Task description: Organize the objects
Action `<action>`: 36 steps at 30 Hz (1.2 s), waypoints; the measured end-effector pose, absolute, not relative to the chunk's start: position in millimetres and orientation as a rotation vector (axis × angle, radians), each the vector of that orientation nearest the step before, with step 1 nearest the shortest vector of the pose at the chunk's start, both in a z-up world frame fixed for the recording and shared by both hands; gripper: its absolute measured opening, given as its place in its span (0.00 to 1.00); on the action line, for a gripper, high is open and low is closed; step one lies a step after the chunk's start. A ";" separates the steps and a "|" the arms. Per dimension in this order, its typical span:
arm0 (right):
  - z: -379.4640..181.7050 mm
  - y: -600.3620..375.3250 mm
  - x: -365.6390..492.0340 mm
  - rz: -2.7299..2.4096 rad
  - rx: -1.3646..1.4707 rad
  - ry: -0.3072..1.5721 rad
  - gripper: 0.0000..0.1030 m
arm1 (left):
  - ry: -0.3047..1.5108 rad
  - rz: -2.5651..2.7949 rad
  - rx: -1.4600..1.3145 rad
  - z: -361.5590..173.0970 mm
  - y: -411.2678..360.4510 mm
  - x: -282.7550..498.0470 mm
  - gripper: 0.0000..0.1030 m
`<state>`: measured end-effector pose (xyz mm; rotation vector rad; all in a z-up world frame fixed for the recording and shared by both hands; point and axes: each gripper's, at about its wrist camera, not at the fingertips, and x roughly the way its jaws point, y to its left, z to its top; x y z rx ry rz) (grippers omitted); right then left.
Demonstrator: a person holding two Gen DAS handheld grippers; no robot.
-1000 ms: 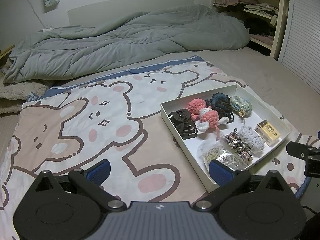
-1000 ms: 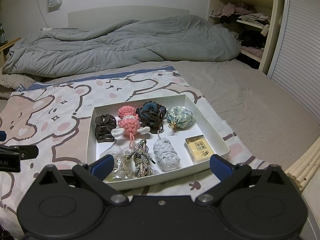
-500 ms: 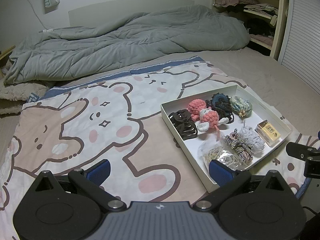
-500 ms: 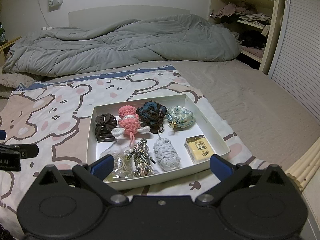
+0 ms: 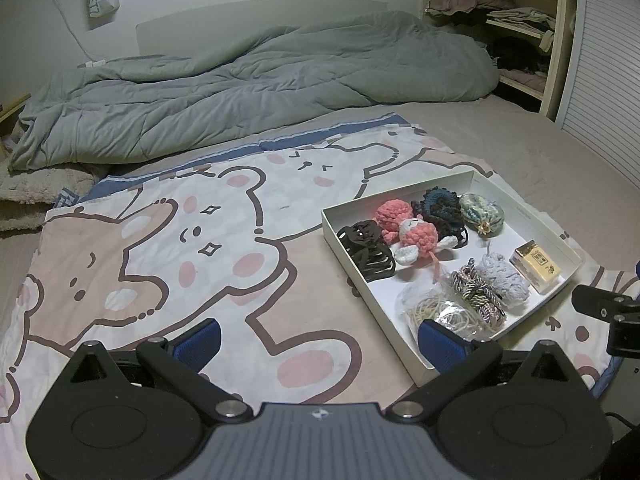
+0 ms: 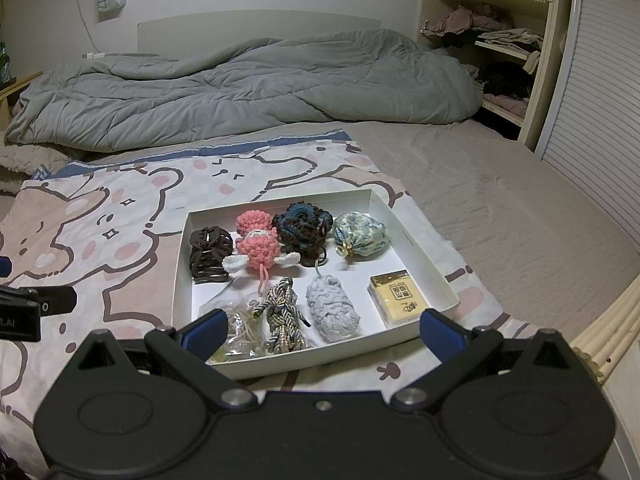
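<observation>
— Where's the stuff?

— All in the white box [image 6: 416,248] on the bed's bear blanket [image 5: 160,248]. The left claw [image 5: 318,344] is spread wide and empty; the box sits off at its two o'clock.

— And the other?

— The right claw [image 6: 322,330] is also wide and empty, but the box is dead ahead at twelve, long side across it. I'd say it's nearer.
</observation>
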<state>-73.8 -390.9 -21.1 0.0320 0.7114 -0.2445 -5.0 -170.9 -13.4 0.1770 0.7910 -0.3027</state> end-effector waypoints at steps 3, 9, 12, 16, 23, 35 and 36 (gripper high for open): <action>-21.5 -392.2 -73.8 -0.244 0.032 0.712 1.00 | 0.791 -0.304 0.178 -13.5 -170.8 -5.0 1.00; -21.1 -391.7 -73.3 -0.245 0.032 0.712 1.00 | 0.791 -0.303 0.180 -13.8 -171.3 -4.9 1.00; -20.9 -391.7 -73.3 -0.244 0.032 0.712 1.00 | 0.792 -0.305 0.181 -13.5 -171.2 -5.1 1.00; -20.7 -391.4 -72.9 -0.244 0.031 0.712 1.00 | 0.793 -0.304 0.181 -14.8 -171.5 -5.3 1.00; -21.0 -391.9 -73.1 -0.244 0.032 0.713 1.00 | 0.793 -0.306 0.184 -15.8 -172.0 -5.1 1.00; -20.6 -391.7 -72.2 -0.243 0.031 0.713 1.00 | 0.794 -0.304 0.181 -17.5 -172.0 -5.4 1.00; -20.7 -391.8 -72.4 -0.243 0.031 0.713 1.00 | 0.794 -0.304 0.181 -17.4 -171.9 -5.4 1.00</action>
